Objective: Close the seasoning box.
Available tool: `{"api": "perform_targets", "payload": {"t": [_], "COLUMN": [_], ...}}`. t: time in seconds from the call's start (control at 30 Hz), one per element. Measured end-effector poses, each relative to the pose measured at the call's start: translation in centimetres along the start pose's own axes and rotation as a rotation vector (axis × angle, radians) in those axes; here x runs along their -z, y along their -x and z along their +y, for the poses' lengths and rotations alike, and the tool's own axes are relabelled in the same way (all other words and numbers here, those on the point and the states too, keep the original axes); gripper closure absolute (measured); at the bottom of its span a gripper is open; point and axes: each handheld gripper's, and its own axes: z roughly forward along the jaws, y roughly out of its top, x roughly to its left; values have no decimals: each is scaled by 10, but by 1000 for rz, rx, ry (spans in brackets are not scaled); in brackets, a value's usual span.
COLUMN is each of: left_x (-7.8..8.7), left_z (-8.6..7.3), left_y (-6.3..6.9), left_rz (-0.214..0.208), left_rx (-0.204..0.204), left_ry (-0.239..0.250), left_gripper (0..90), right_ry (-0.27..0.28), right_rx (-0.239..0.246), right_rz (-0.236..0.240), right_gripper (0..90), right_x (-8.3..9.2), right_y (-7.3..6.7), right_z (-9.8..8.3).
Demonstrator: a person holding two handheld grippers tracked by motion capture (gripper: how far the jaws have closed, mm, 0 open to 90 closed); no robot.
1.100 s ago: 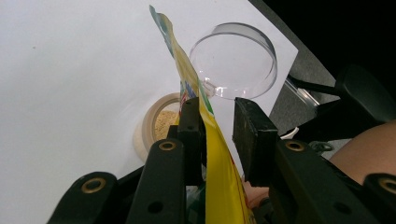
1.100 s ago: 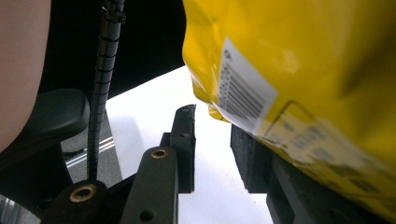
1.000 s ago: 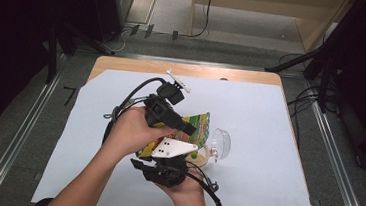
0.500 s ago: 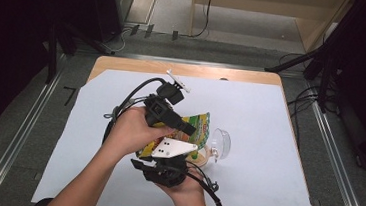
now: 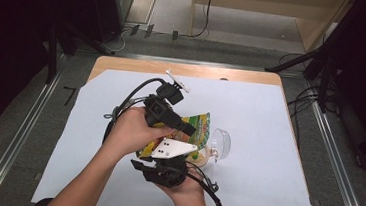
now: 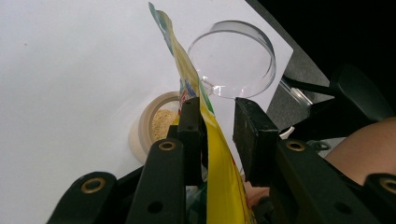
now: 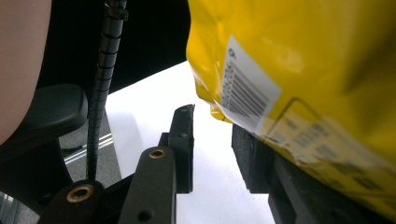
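Nearest to us in the high view is the right gripper (image 5: 194,154), low at the table's front edge, w/ a grey three-cornered plate (image 5: 172,147) on top. In the right gripper view its two black jaws stand apart & we see white table between them. The yellow snack bag (image 7: 299,88) lies over the right-hand jaw, barcode side to the camera, but no pad pinches it, so this gripper is let go.

Just past it, the left gripper (image 5: 188,129) comes in from the left, pointing right & a bit down. In the left gripper view the snack bag (image 6: 212,154) stands on edge between the jaws. It rests against the left-hand pad; there's a gap to the right-hand pad. We can't tell for sure if it's squeezed or just loose in there.

The snack bag (image 5: 193,129) sits near the middle of the white table (image 5: 270,120), between both grippers, its open top tilted over the small round bowl (image 5: 200,157). The bowl (image 6: 156,126) is beige w/ tan crumbs in it, & it sits just beside the bag.

A bit further, right of the bowl, is a clear plastic lid (image 5: 221,142), tipped up on its edge. In the left gripper view the lid (image 6: 233,58) is just behind the bag's top.

Past the table there's grey floor (image 5: 169,11).
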Motion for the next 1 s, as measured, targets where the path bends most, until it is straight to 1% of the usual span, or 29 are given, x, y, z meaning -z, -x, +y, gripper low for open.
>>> {"api": "perform_targets", "payload": {"t": [0.37, 0.57, 0.6, 0.63, 0.8, 0.87, 0.9, 0.93, 1.0], "left_x": [0, 1, 1, 1, 2, 3, 4, 4, 4], "left_z": [-1, -1, -1, -1, 0, 0, 0, 0, 0], "left_y": [1, 0, 0, -1, -2, -3, -3, -4, -5], "left_rz": [0, -3, -2, -2, 0, 0, 1, -1, -2], "left_rx": [0, -1, -2, 0, -1, -1, -3, -1, 1], "left_ry": [-2, 0, 0, 2, 20, 25, 23, 25, 28], "left_gripper": [737, 736, 736, 736, 736, 736, 736, 736, 735], "right_ry": [-1, 2, 7, 4, 3, 2, 8, 4, 3], "right_rx": [18, 15, 20, 13, 6, 6, 16, 9, 11], "right_rz": [-8, -6, -11, -6, 3, 9, 7, 13, 14], "right_gripper": [691, 688, 689, 691, 695, 697, 699, 697, 697], "right_x": [-2, -1, -1, 0, 1, 3, 3, 3, 4], "right_y": [0, 0, 1, 0, -1, -2, -2, -3, -4], "right_z": [-2, -3, -2, -2, 2, 4, 5, 5, 7]}}
